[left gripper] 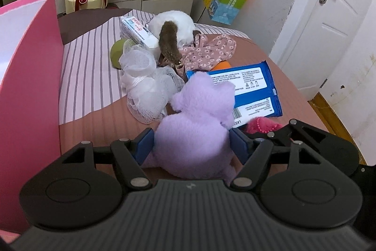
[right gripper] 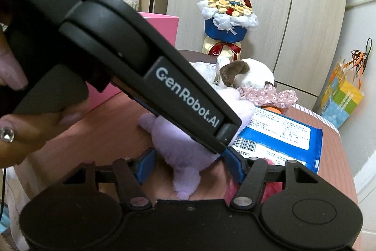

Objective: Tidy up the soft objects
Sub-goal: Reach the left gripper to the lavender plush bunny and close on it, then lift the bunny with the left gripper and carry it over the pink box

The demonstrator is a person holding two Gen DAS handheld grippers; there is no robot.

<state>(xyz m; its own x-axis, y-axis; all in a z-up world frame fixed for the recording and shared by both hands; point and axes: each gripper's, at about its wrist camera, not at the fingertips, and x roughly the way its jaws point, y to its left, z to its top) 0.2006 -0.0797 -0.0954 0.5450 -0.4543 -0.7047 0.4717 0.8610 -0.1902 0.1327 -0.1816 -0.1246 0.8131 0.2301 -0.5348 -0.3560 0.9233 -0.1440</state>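
Left gripper (left gripper: 191, 145): blue fingers (left gripper: 143, 147) sit on both sides of the purple plush toy (left gripper: 197, 124) and press its body, so it is grasping the plush. The plush lies on the bed (left gripper: 98, 119), near edge, head pointing away from the camera.

Right gripper (right gripper: 190, 165): fingers (right gripper: 146, 164) straddle one limb of the same purple plush, with a visible gap on each side of it. Not clamped; fingers are partly spread and touch nothing that I can see. In the right wrist view the left gripper's black body crosses diagonally over the plush, held by a hand (right gripper: 21, 124) at the left edge.

Rest of the bed:
- Blue wipes pack (left gripper: 251, 91) just right of the plush, partly under its head.
- Dark pink fuzzy item (left gripper: 263, 126) at near right, mostly hidden.
- White mesh bundle (left gripper: 145, 84) left of the plush, green ball (left gripper: 117, 51) beyond it.
- Floral fabric (left gripper: 211, 51) and white-and-brown plush (left gripper: 176, 27) farther back, white box (left gripper: 136, 31) at far left of that pile.
- Pink box (left gripper: 30, 67) stands at the left side.
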